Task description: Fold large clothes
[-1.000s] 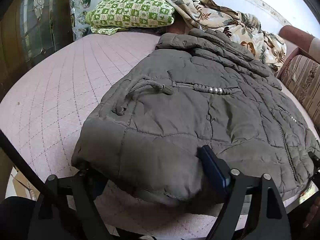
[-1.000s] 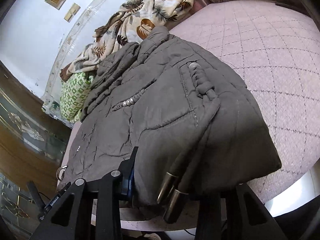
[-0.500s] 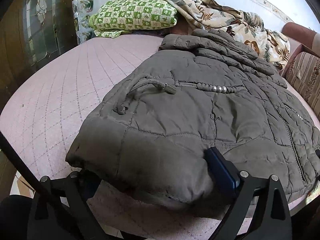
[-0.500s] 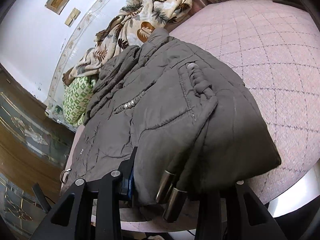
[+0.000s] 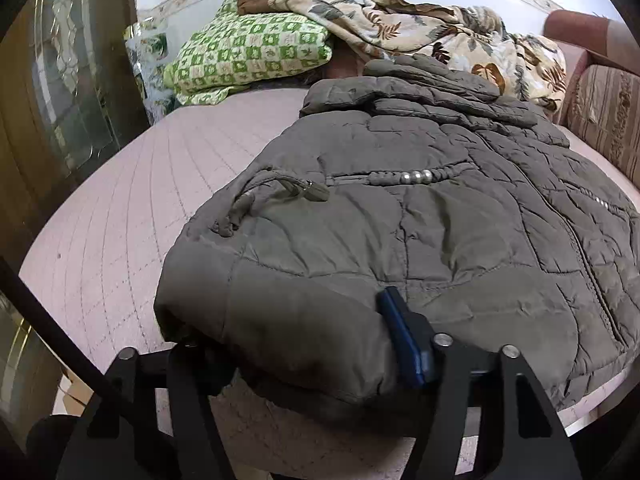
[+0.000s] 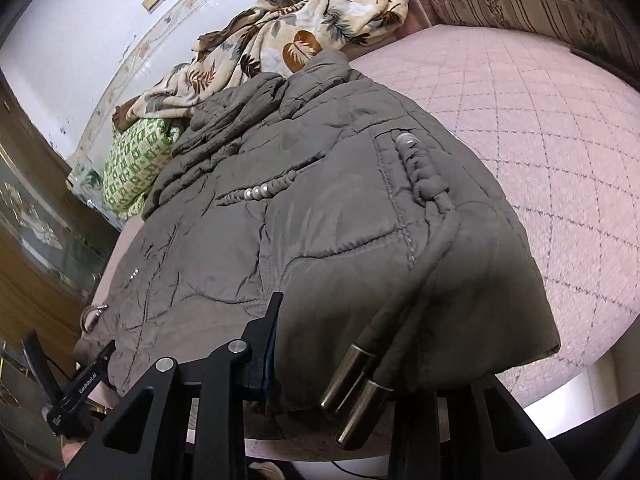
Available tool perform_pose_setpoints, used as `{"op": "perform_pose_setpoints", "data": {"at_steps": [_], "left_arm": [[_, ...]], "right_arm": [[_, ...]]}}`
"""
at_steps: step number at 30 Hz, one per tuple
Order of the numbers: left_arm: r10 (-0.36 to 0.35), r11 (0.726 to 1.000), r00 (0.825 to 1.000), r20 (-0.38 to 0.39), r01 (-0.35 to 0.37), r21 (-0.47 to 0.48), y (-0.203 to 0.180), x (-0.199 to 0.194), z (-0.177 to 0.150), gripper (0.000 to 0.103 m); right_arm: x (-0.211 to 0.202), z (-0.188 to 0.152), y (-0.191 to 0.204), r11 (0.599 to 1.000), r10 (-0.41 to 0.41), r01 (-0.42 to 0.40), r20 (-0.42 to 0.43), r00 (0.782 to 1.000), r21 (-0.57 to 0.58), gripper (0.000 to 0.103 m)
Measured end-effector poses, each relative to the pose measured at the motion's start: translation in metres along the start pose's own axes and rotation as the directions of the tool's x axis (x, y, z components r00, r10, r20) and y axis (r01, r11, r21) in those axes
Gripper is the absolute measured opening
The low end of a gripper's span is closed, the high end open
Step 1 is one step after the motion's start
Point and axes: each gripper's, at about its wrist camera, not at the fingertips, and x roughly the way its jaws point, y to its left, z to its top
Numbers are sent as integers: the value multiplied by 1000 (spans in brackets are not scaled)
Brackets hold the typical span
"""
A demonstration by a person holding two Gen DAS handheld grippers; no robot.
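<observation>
We grip the grey padded jacket, which lies across the pink quilted bed, at its near hem: our left gripper pinches one corner, our right gripper the other. Only the right wrist view shows the two metal-tipped drawcords dangling off the hem; only the left shows the green checked pillow fully, under the leaf-print blanket.

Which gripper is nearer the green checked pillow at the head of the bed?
Left. The left gripper is at the jacket's hem corner on the side of the pillow. The right gripper is at the opposite hem corner, so the pillow lies farther off, across the jacket.
</observation>
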Motion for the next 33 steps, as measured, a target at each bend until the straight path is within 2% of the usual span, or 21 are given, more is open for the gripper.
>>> {"op": "perform_pose_setpoints", "data": {"at_steps": [10,33], "left_arm": [[7,1000,1000,5,-7,17,-1,0,0,59],[21,1000,1000,0,-21,20,-3,0,-2,56]], "right_arm": [[2,0,7,998,-45,45,0,999,-50,35],[4,1,11,995,-68,68,2,998,-72,35]]}}
